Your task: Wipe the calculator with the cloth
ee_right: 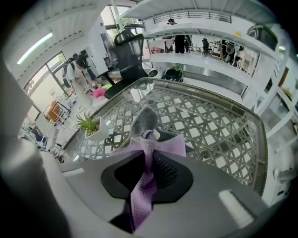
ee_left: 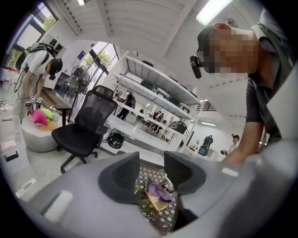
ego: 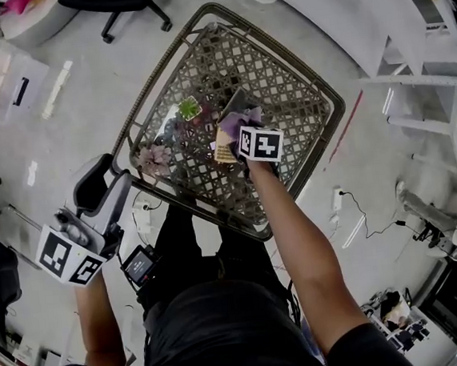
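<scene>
My right gripper [ego: 238,133] hangs over the middle of the lattice table [ego: 304,131], shut on a purple cloth [ego: 231,124]. In the right gripper view the cloth [ee_right: 145,186] is pinched between the pads and drapes forward over the fingertips of that gripper [ee_right: 149,160]. A tan flat thing with ribbed rows, seemingly the calculator [ego: 224,148], lies on the table just below the cloth; it also shows as the calculator [ee_left: 158,202] in the left gripper view. My left gripper [ego: 108,186] is off the table's near left corner, open and empty, as is plain between its jaws [ee_left: 151,169].
A small potted plant [ego: 189,108] and a pinkish bundle [ego: 155,158] sit on the table's left part. A dark grey object [ego: 241,101] lies beyond the cloth. A black office chair [ego: 115,2] stands on the floor beyond the table; white shelving [ego: 407,32] is at right.
</scene>
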{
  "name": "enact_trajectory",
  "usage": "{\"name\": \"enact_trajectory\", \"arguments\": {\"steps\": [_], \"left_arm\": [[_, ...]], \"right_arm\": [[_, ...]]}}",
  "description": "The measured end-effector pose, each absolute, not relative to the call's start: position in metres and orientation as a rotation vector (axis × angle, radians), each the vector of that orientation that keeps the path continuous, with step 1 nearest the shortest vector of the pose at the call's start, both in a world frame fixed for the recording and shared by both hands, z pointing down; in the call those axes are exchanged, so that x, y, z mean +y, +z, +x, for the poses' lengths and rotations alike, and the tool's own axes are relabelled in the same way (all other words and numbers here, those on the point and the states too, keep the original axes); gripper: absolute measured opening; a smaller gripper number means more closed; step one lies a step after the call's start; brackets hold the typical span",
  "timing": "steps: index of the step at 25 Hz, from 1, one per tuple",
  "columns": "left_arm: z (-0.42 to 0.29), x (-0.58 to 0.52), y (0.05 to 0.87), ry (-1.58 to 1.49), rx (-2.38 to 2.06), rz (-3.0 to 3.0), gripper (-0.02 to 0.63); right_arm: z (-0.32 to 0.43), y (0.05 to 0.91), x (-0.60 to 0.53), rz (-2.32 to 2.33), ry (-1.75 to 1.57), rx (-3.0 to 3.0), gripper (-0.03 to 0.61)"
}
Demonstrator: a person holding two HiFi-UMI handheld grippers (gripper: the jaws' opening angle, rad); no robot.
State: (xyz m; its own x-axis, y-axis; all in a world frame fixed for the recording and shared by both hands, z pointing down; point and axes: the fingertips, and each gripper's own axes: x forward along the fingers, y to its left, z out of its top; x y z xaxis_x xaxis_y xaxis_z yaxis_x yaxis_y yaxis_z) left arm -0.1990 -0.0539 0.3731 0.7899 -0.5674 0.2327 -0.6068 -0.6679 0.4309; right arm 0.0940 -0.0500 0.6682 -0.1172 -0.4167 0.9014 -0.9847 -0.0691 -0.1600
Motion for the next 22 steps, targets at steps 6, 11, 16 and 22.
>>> {"name": "enact_trajectory", "arguments": {"steps": [6, 11, 16, 22], "left_arm": [[-0.206, -0.054, 0.378, 0.100, -0.894, 2.468, 0.209], [-0.206, -0.056, 0.379, 0.093, -0.902, 2.461, 0.209], [-0.202, -0.057, 0.378, 0.093, -0.899, 2.461, 0.209], [-0.197, -0.058, 0.375, 0.089, -0.893, 2.463, 0.210]], "right_arm": [[0.064, 0.668, -0.059, 1.416, 1.056, -1.638, 0.044], [0.037, 0.661, -0.063, 1.313, 0.961, -1.697, 0.044], [0.012, 0.656, -0.059, 1.197, 0.878, -1.753, 0.044], [-0.013, 0.661, -0.046, 1.021, 0.742, -1.819, 0.044]]}}
